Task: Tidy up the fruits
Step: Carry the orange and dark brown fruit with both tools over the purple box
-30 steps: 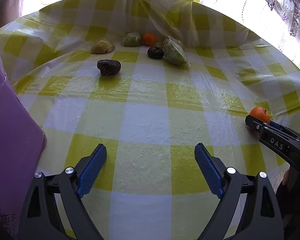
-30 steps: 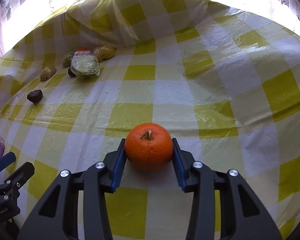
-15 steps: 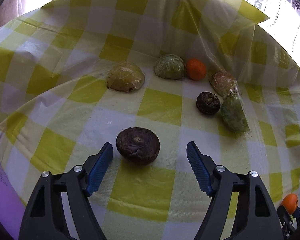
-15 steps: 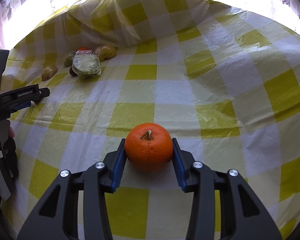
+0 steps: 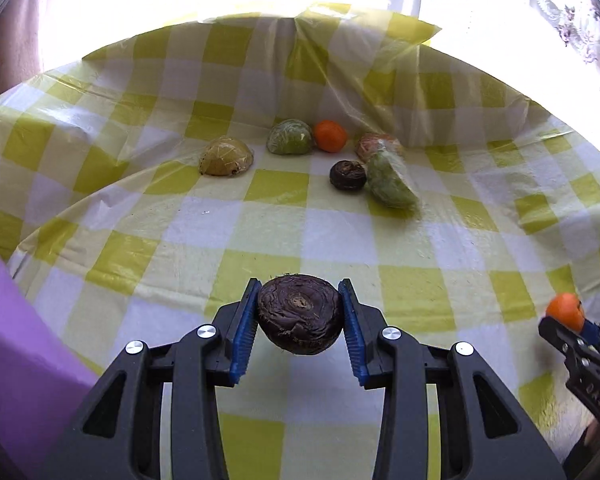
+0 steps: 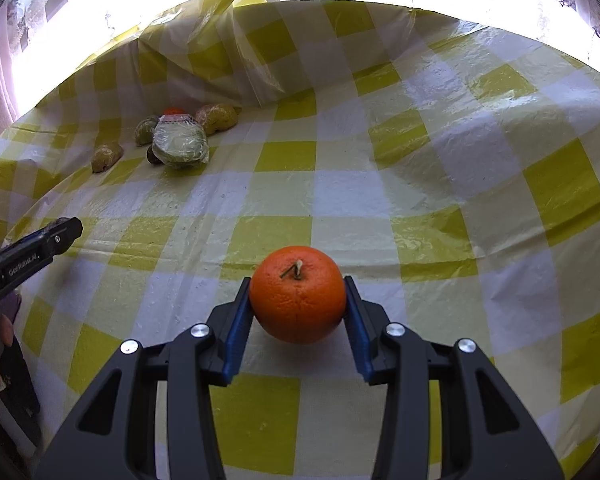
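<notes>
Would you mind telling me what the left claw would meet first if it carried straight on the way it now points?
Probably the yellow-and-white checked tablecloth. The left claw, closing on a dark brown round fruit, points downward; bare cloth lies ahead, well short of the small dark round fruit. Depth is unclear.

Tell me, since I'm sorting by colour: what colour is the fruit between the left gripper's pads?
Dark purplish brown fruit, clearest in the left wrist view.

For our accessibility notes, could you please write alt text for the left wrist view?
The left gripper is closing on a dark purple fruit over a yellow checked tablecloth. Farther back lie wrapped fruits and a small orange.
</notes>
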Demonstrator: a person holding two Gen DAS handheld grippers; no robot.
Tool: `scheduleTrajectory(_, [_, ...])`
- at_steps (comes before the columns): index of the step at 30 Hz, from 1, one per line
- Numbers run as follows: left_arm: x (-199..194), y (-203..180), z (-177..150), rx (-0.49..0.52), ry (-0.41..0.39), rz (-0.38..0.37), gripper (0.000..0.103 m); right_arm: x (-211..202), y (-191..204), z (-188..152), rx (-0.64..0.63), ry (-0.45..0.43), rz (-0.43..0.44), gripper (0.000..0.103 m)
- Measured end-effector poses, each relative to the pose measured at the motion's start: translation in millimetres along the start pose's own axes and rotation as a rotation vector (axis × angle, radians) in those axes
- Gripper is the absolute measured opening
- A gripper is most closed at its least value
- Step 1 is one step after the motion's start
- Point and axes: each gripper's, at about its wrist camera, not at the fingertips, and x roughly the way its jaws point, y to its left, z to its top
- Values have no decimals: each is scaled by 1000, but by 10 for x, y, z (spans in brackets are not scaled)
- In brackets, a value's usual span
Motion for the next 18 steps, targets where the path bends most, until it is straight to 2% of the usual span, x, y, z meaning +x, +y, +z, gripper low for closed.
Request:
scheduleTrajectory(3, [-296, -95, -253, -18, -26, -55, 37, -45, 43, -74, 32, 8, 33, 44])
scheduleTrajectory(5, [-458, -144, -395, -19, -32, -92, 37, -156, 144, -159, 37, -17, 62, 44])
scheduleTrajectory(9, [-814, -290, -712, 52, -54, -120, 37, -396, 432, -407, 25, -29, 134, 44])
scheduleTrajectory(13, [-1127, -241, -959, 75, -98, -101, 37, -604, 690, -619, -4, -35, 188, 44])
scheduleTrajectory(18, [-1411, 14, -1140, 46, -142, -46, 37, -776, 910, -814, -43, -38, 249, 44])
